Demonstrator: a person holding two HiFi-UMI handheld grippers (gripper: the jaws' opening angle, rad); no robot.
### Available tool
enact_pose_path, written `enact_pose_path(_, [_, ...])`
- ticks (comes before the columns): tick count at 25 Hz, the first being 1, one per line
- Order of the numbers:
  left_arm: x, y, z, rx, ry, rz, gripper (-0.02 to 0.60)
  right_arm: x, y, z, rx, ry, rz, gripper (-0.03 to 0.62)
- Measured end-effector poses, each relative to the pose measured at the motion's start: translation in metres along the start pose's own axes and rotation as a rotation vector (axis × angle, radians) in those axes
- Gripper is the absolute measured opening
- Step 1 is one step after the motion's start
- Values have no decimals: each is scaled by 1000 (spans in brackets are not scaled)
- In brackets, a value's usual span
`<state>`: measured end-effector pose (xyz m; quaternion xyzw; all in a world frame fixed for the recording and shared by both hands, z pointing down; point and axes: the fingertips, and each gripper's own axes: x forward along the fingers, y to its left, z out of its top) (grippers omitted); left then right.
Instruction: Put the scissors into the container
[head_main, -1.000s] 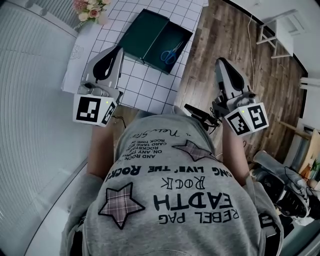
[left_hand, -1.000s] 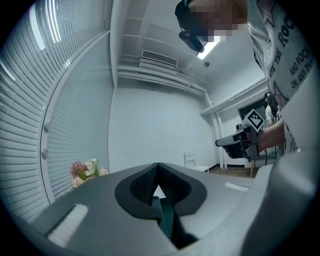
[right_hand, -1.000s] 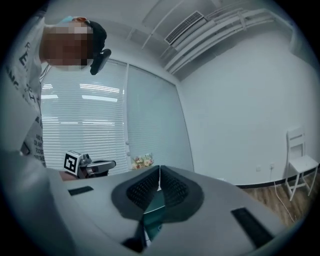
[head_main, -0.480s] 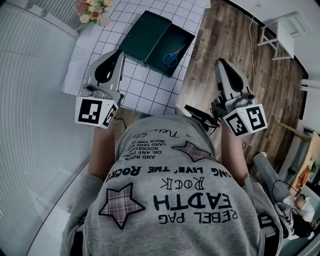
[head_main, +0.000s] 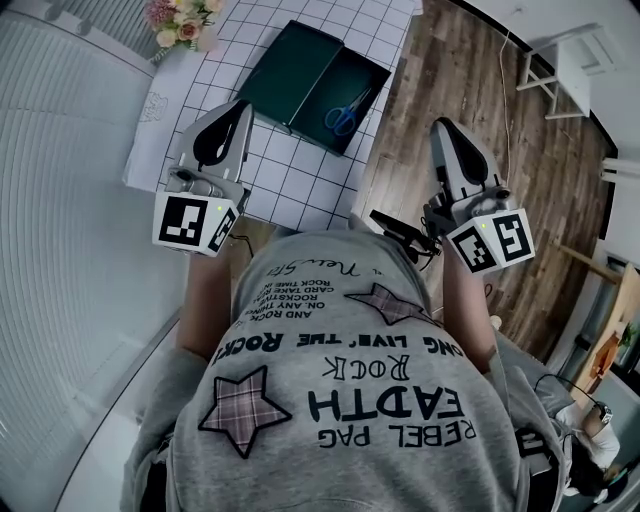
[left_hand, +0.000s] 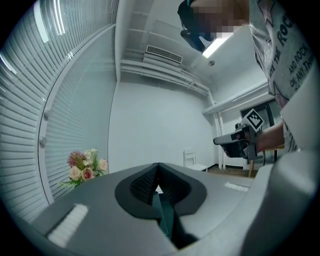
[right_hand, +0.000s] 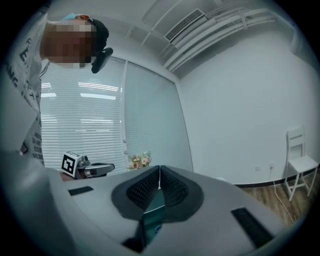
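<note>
A: Where are the blue-handled scissors (head_main: 345, 108)?

B: Lying flat inside the dark green rectangular container (head_main: 285, 70), in its right-hand half, on the white grid-patterned tabletop (head_main: 300, 185). By the look of it, the task's goal is already met.

A: And the grippers?

B: Both are held up close to the person's chest, well apart from the container. The left gripper (head_main: 238, 108) has its jaws closed on nothing; its own view shows them meeting with no object between. The right gripper (head_main: 440, 128) is the same, jaws together and empty (it shows over the wooden floor (head_main: 470, 80), past the tabletop's edge).

A: If the scissors had to be lifted out, how would they handle?

B: I'd judge them light and stiff, with smooth metal blades that could slip. They lie flat and thin, so the jaws would have to come straight down and pinch near the pivot, where blades and handles meet. A hold on one loop alone would probably let them swing or fall open.
</note>
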<state>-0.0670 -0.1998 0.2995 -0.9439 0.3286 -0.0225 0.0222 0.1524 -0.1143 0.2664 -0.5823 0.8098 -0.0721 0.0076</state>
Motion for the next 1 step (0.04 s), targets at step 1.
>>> enact_pose_path(1, [1,0,-1,-1,3,-1,9,0,-1,0,-1,1,0,14])
